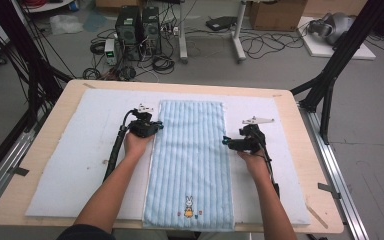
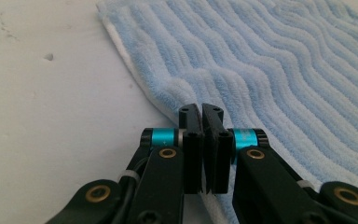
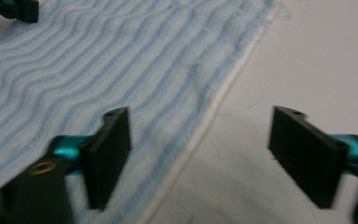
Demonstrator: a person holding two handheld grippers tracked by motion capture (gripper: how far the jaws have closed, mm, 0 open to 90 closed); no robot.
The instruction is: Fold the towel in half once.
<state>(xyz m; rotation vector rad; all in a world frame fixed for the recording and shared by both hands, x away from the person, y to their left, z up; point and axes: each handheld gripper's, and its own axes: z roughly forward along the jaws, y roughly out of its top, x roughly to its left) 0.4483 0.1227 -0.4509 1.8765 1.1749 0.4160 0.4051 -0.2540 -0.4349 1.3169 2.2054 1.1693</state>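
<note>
A light-blue ribbed terry towel (image 1: pixel 190 160) lies flat and lengthwise on the white foam mat (image 1: pixel 70 170) covering the wooden table (image 1: pixel 45 145). The left gripper (image 2: pixel 201 112) pinches the towel's left hem, jaws clamped together. The right gripper (image 3: pixel 200 140) straddles the opposite hem, jaws spread wide and gripping nothing.

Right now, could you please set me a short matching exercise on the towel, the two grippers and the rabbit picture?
Things:
1. left gripper
2. right gripper
3. rabbit picture
4. foam mat

States or places:
A. white, under the towel
B. jaws apart over the towel's edge
C. near end of the towel
D. shut on the towel's edge

Pairs: 1-D, 2-B, 3-C, 4-A
</note>
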